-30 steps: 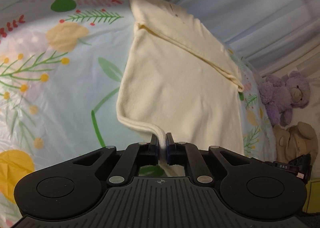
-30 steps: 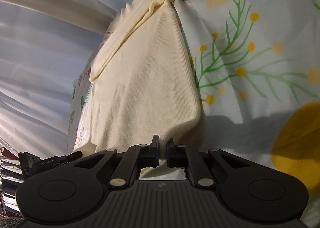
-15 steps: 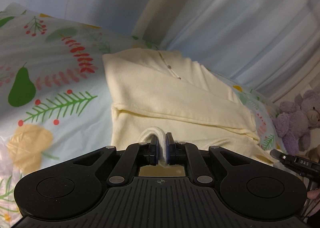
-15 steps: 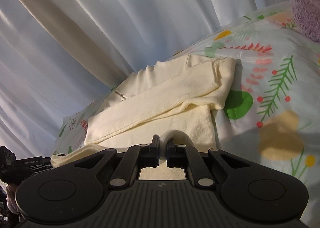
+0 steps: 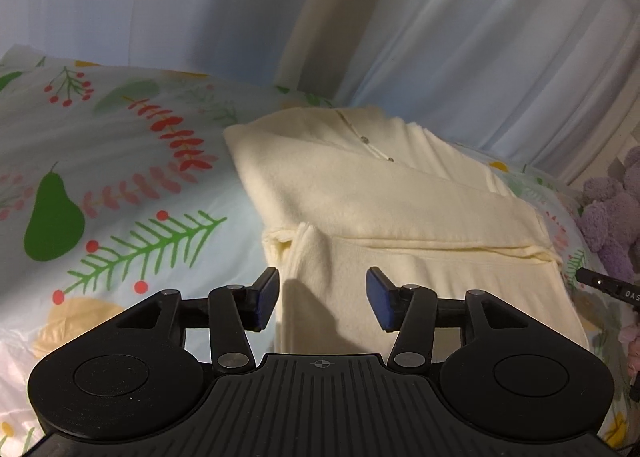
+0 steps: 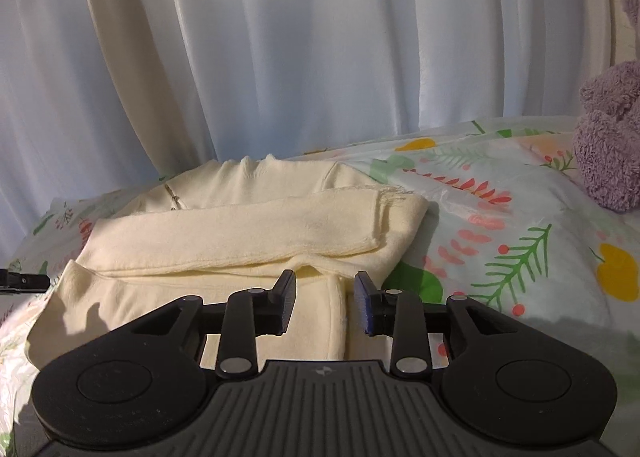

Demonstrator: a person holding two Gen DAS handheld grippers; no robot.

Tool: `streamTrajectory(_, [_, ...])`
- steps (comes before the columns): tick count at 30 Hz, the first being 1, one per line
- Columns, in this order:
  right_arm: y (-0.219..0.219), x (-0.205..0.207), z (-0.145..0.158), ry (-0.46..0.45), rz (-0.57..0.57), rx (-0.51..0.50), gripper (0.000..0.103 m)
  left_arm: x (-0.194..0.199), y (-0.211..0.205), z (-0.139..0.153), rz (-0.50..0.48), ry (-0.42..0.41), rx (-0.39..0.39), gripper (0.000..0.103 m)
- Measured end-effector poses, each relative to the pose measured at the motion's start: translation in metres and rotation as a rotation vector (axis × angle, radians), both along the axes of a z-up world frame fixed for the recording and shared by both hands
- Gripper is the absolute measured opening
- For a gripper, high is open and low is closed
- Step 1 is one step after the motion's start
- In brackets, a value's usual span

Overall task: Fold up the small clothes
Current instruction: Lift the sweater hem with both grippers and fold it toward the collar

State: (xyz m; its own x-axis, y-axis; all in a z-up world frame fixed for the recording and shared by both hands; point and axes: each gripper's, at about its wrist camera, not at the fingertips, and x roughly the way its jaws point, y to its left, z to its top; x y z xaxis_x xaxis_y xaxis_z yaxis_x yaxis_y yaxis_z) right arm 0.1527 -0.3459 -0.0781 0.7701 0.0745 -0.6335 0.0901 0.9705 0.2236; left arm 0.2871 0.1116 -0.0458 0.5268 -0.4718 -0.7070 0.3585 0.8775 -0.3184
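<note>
Lying on: the cream garment [image 5: 400,225] rests folded on the floral bedsheet [image 5: 120,185], filling the centre of both views.
Garment shape: its lower half is doubled up over the body, a sleeve [image 6: 240,233] laid across, the neckline towards the curtain [image 6: 280,57].
Left gripper [image 5: 322,299]: fingers released and spread wide, low centre of frame, over the folded edge, holding nothing.
Right gripper [image 6: 325,303]: fingers released, parted, straddling the folded hem without pinching it.
Right edge: a purple plush toy [image 6: 608,137] sits on the bed, apart from the garment.
</note>
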Motion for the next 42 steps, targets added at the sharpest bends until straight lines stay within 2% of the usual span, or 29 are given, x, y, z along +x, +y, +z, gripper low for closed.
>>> streamTrajectory(2, [0.005, 0.006, -0.008, 0.031, 0.024, -0.022, 0.034, 0.005, -0.010, -0.007, -0.025, -0.005, 0.030, 0.073])
streamTrajectory(4, [0.008, 0.011, -0.015, 0.047, 0.035, -0.036, 0.035, 0.012, -0.019, -0.014, -0.026, -0.004, 0.075, 0.073])
streamTrajectory(6, [0.009, 0.016, -0.021, 0.060, 0.036, -0.030, 0.035, 0.016, -0.022, -0.019, -0.026, 0.013, 0.066, 0.060])
streamTrajectory(8, [0.009, 0.021, -0.025, 0.070, 0.035, -0.030, 0.035, 0.016, -0.025, -0.020, -0.014, 0.014, 0.071, 0.056])
streamTrajectory(12, [0.009, 0.025, -0.029, 0.070, 0.057, -0.036, 0.033, 0.013, -0.030, -0.018, -0.045, -0.020, 0.091, 0.030])
streamTrajectory(14, [0.011, 0.027, -0.030, 0.063, 0.075, -0.040, 0.025, 0.015, -0.030, -0.019, -0.061, -0.012, 0.079, 0.025])
streamTrajectory(16, [0.013, 0.027, -0.030, 0.056, 0.077, -0.060, 0.012, 0.018, -0.031, -0.022, -0.060, 0.007, 0.076, 0.024])
streamTrajectory(18, [0.015, 0.026, -0.028, 0.044, 0.082, -0.068, 0.010, 0.021, -0.031, -0.027, -0.058, 0.024, 0.079, 0.029])
streamTrajectory(22, [0.020, 0.031, -0.031, 0.066, 0.099, -0.085, 0.010, 0.023, -0.035, -0.031, -0.057, 0.023, 0.077, 0.029])
streamTrajectory(23, [0.021, 0.032, -0.033, 0.070, 0.105, -0.089, 0.010, 0.023, -0.035, -0.030, -0.058, 0.022, 0.075, 0.027])
streamTrajectory(24, [0.024, 0.031, -0.033, 0.067, 0.110, -0.098, 0.010, 0.022, -0.035, -0.029, -0.056, 0.017, 0.078, 0.013])
streamTrajectory(25, [0.027, 0.030, -0.032, 0.059, 0.118, -0.117, 0.006, 0.020, -0.035, -0.028, -0.058, 0.011, 0.084, 0.009])
streamTrajectory(28, [0.035, 0.019, -0.018, 0.006, 0.151, -0.138, 0.005, 0.012, -0.028, -0.010, -0.055, -0.024, 0.064, 0.009])
streamTrajectory(30, [0.040, 0.010, 0.001, -0.053, 0.166, -0.154, 0.005, 0.008, -0.019, 0.011, -0.053, -0.040, -0.016, 0.009])
streamTrajectory(32, [0.039, 0.005, 0.022, -0.119, 0.169, -0.141, 0.005, 0.006, -0.011, 0.040, -0.052, -0.093, -0.102, 0.009])
streamTrajectory(35, [0.036, 0.013, 0.049, -0.207, 0.131, -0.154, 0.005, 0.019, -0.013, 0.068, -0.018, -0.196, -0.100, 0.009])
streamTrajectory(37, [0.033, 0.031, 0.054, -0.221, 0.095, -0.166, 0.005, 0.039, -0.020, 0.068, 0.019, -0.211, -0.072, 0.009])
streamTrajectory(39, [0.030, 0.055, 0.049, -0.198, 0.073, -0.162, 0.005, 0.064, -0.032, 0.053, 0.038, -0.188, -0.028, 0.009])
streamTrajectory(42, [0.026, 0.088, 0.026, -0.130, 0.050, -0.155, 0.005, 0.094, -0.054, 0.019, 0.017, -0.096, 0.036, 0.011])
